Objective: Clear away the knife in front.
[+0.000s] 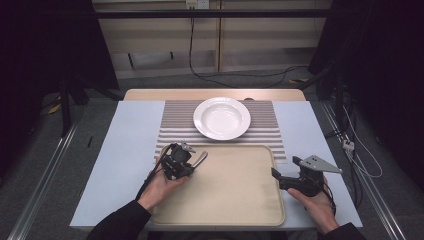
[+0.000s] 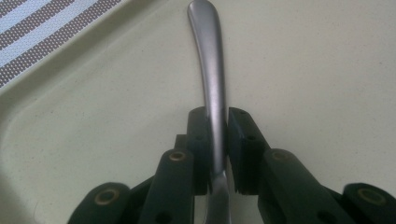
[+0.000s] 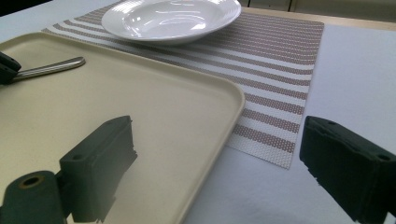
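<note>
My left gripper (image 1: 192, 161) has its jaws clamped on a metal utensil handle (image 2: 211, 74), gripped across the narrow shaft, with the rounded handle end projecting forward over the beige tray (image 1: 235, 200); the working end is hidden behind the jaws, so I cannot tell whether it is a spoon or a fork. My right gripper (image 1: 285, 172) sits at the tray's right edge with its jaws spread wide and nothing between them. The white plate (image 1: 221, 118) stands apart on the striped placemat (image 1: 172, 125), beyond the tray. In my judgement, the step is lifting the utensil clear: keep the grip square on the shaft, raise level, and avoid dragging on the tray's raised rim.
</note>
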Motion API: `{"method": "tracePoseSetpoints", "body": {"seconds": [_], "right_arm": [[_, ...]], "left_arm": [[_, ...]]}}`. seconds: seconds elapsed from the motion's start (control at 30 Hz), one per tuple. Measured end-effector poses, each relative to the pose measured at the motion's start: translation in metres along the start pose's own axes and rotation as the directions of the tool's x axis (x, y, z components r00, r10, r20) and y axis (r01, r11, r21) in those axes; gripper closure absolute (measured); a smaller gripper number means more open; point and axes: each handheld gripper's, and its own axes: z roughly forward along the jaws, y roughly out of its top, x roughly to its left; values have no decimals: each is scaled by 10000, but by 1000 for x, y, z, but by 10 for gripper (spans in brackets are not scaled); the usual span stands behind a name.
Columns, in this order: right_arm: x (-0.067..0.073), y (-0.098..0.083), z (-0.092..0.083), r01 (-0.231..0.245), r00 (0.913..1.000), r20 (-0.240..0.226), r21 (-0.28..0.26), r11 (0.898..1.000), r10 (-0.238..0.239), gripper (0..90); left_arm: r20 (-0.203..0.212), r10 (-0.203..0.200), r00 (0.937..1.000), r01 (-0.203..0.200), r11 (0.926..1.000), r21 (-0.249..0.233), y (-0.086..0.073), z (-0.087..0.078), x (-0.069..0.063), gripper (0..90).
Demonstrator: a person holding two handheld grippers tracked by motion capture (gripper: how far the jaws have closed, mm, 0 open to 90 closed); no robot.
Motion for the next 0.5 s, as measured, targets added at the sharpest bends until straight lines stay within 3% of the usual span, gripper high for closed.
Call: {"method": "tracePoseSetpoints", "body": {"seconds": [0.5], "right_arm": [[0, 0, 2, 42, 9999, -113, 55, 10000, -41, 101]], "left_arm": [[300, -593, 9978, 595, 9982, -38, -7, -3, 1, 789]]}}
